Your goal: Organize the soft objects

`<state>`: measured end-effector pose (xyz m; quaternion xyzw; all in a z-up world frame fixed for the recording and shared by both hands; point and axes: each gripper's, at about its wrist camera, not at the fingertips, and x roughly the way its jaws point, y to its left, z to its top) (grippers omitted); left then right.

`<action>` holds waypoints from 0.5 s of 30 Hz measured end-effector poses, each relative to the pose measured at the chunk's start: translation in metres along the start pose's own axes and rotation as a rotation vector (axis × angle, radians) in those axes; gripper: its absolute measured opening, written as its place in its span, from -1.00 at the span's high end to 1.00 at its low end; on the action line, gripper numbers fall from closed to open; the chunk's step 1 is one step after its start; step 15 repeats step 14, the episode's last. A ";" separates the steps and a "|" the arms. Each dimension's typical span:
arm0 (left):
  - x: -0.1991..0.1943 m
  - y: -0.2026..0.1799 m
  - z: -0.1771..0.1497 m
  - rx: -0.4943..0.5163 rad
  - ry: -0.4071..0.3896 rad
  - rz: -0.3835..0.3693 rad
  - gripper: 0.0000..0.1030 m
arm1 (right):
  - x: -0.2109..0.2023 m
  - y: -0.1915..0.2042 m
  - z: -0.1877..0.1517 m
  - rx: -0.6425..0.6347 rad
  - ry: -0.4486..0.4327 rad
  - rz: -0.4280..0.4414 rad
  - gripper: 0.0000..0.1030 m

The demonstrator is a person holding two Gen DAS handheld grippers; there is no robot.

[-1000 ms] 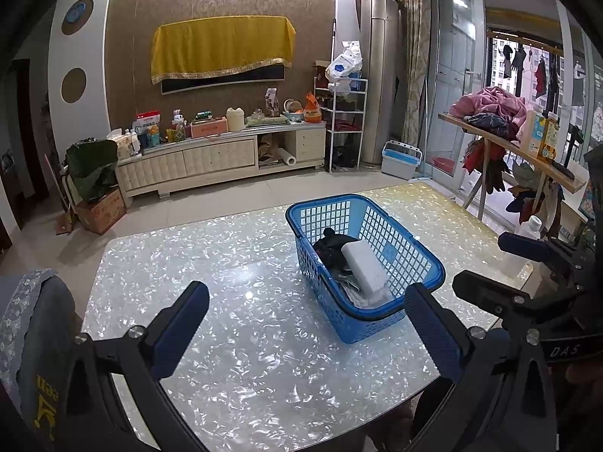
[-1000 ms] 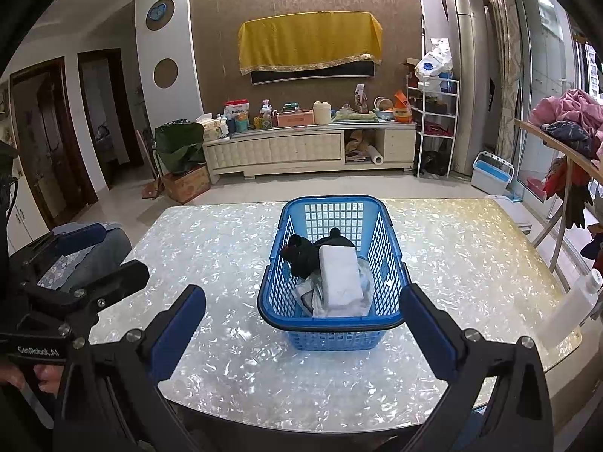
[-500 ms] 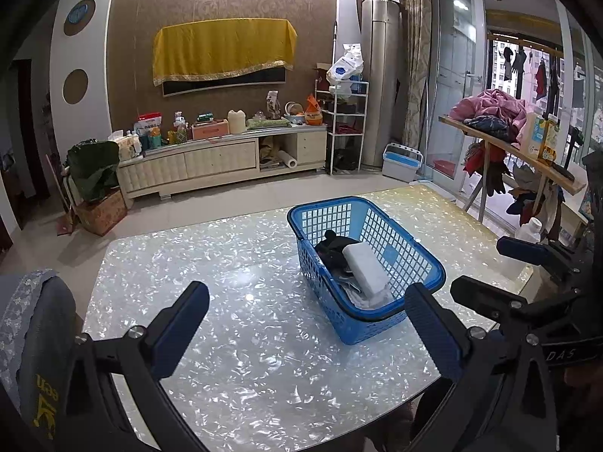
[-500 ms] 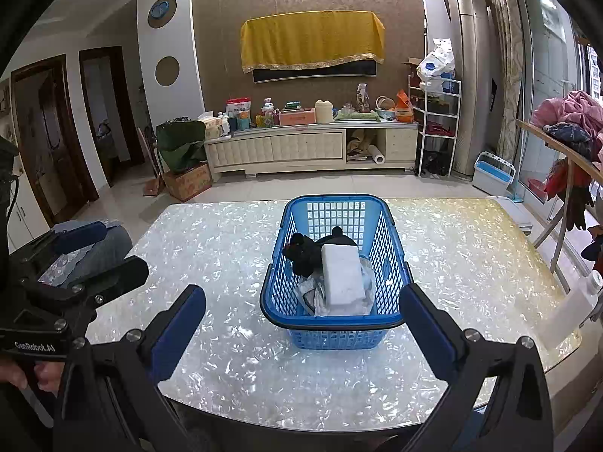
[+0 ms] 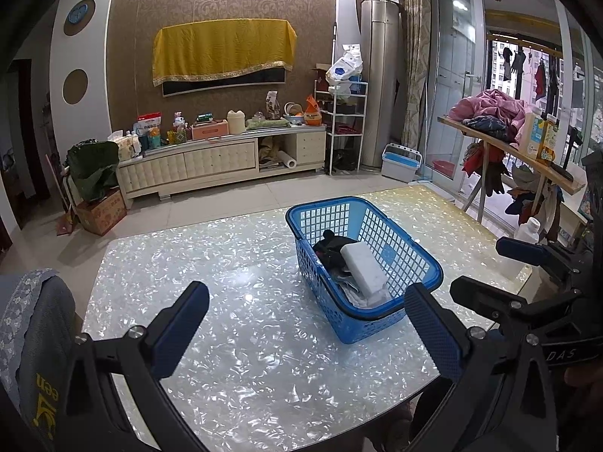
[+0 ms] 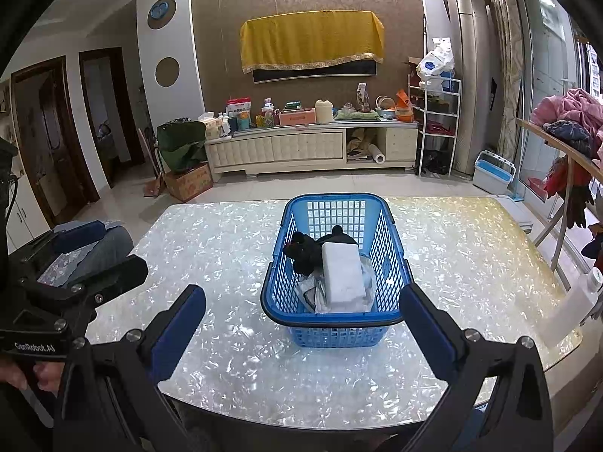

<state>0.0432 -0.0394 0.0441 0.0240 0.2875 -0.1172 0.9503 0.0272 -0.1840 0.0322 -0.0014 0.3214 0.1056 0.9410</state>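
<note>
- The blue basket (image 6: 333, 263) stands on the pearly surface (image 6: 226, 241), holding a white sponge block (image 6: 343, 275), a black soft toy (image 6: 305, 250) and pale cloths.
- Left claw (image 5: 305, 329) and right claw (image 6: 303, 329) hang wide and empty near the basket, nothing between.
- Behind: a cluttered TV cabinet (image 6: 301, 147) and a clothes-piled rack (image 5: 505, 139).

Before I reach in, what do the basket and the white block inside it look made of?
Basket: moulded blue plastic, going by its regular lattice walls and glossy rim. White block: probably foam or sponge, with a matte, faintly pitted surface and soft edges. It rests on crumpled pale cloth.
</note>
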 end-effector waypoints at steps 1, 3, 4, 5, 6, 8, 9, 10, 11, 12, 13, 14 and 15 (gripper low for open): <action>0.000 0.000 0.000 0.002 0.000 0.002 -1.00 | 0.000 0.000 0.000 0.001 0.000 0.000 -0.99; 0.000 -0.001 0.000 0.003 -0.001 0.003 -1.00 | 0.000 0.000 0.000 0.000 0.002 0.002 -0.99; -0.001 -0.001 0.000 0.002 0.000 0.002 -1.00 | 0.000 0.000 0.000 0.000 0.003 0.002 -0.99; -0.001 -0.001 -0.001 0.001 0.000 0.002 -1.00 | 0.000 0.000 0.000 0.001 0.003 0.003 -0.99; -0.001 -0.001 0.000 0.000 0.000 0.001 -1.00 | 0.000 0.000 0.000 0.002 0.003 0.003 -0.99; -0.002 -0.001 -0.001 0.000 -0.001 -0.002 -1.00 | -0.001 0.000 0.000 0.003 0.002 0.002 -0.99; -0.002 -0.002 -0.001 0.000 -0.002 -0.002 -1.00 | 0.000 0.000 0.000 0.003 0.002 0.002 -0.99; -0.002 -0.002 -0.001 0.000 -0.002 0.000 -1.00 | -0.001 0.000 0.000 0.002 0.001 0.002 -0.99; -0.003 -0.002 -0.001 0.001 -0.003 0.002 -1.00 | -0.001 0.000 0.000 0.002 0.000 0.002 -0.99; -0.003 -0.002 -0.001 0.002 -0.003 0.003 -1.00 | -0.001 0.001 0.000 0.002 -0.001 0.002 -0.99; -0.003 -0.002 -0.002 0.003 -0.003 0.004 -1.00 | -0.001 0.001 -0.001 0.001 -0.001 0.003 -0.99; -0.003 -0.002 -0.002 0.002 -0.003 0.003 -1.00 | -0.001 0.002 -0.001 0.001 0.001 0.003 -0.99; -0.003 -0.002 -0.002 0.002 -0.003 0.003 -1.00 | -0.001 0.002 -0.001 0.001 0.001 0.003 -0.99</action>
